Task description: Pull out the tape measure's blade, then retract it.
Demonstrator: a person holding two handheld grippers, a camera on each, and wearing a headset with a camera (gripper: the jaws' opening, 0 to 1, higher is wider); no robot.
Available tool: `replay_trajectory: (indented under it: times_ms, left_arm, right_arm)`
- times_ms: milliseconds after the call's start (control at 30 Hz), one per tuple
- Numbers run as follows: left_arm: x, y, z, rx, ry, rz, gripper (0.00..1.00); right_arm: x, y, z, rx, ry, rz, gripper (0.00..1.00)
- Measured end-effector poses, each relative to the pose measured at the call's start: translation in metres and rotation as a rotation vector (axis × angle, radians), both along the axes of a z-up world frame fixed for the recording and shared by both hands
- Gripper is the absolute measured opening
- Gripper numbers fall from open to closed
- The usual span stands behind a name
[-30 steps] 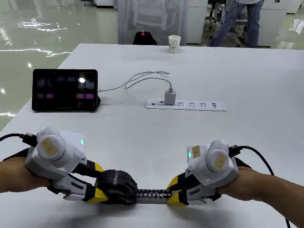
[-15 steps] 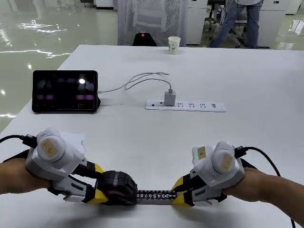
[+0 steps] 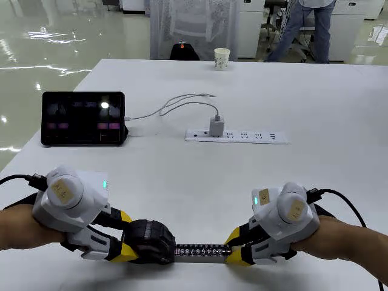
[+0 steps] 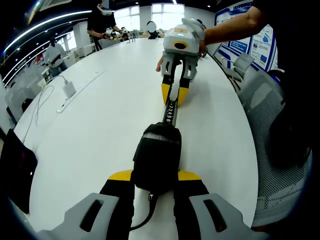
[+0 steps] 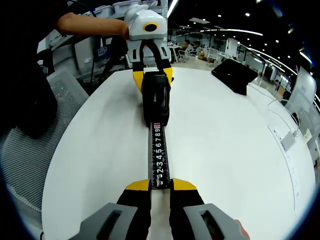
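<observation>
White worktop (image 3: pixel 182 176), near edge: left tool (image 3: pixel 125 235) clamps the case (image 3: pixel 148 239); right tool (image 3: pixel 234 245) pinches the drawn-out blade (image 3: pixel 200 250) by its tip.

Near edge of the tabletop (image 3: pixel 182 176): tape measure (image 3: pixel 148 239) on the left, clamped between the left tongs (image 3: pixel 127 235), blade (image 3: pixel 200 250) lying flat along the surface to the right, its end pinched in the right tongs (image 3: pixel 232 247), the two tongs facing each other. Farther back on the left: tablet (image 3: pixel 83 116) propped upright; right of it, around mid-tabletop, power strip (image 3: pixel 254 134) lying flat with a charger (image 3: pixel 216 125) plugged in on top and a cable (image 3: pixel 176 102) looping from the charger leftward to the tablet's right side. Far edge, behind the power strip: paper cup (image 3: pixel 222 57) standing upright.
</observation>
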State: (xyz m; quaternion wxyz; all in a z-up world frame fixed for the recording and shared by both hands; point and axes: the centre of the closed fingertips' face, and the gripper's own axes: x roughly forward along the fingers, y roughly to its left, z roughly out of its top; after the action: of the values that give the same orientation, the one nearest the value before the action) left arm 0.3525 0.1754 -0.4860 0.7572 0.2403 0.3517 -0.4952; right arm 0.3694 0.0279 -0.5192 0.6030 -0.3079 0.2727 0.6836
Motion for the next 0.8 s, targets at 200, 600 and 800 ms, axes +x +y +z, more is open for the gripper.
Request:
replay_trajectory:
  times_ms: [200, 600, 800]
  left_arm:
    - [0.0, 0.0, 0.0, 0.001, 0.0, 0.0, 0.24]
    - [0.0, 0.0, 0.0, 0.003, 0.001, 0.002, 0.24]
    - [0.0, -0.001, 0.0, 0.005, 0.002, 0.002, 0.24]
  right_arm:
    - [0.001, -0.004, 0.0, -0.002, -0.001, -0.003, 0.09]
    - [0.003, -0.015, 0.0, -0.003, -0.002, -0.016, 0.09]
    - [0.005, -0.023, 0.0, -0.006, -0.002, -0.023, 0.09]
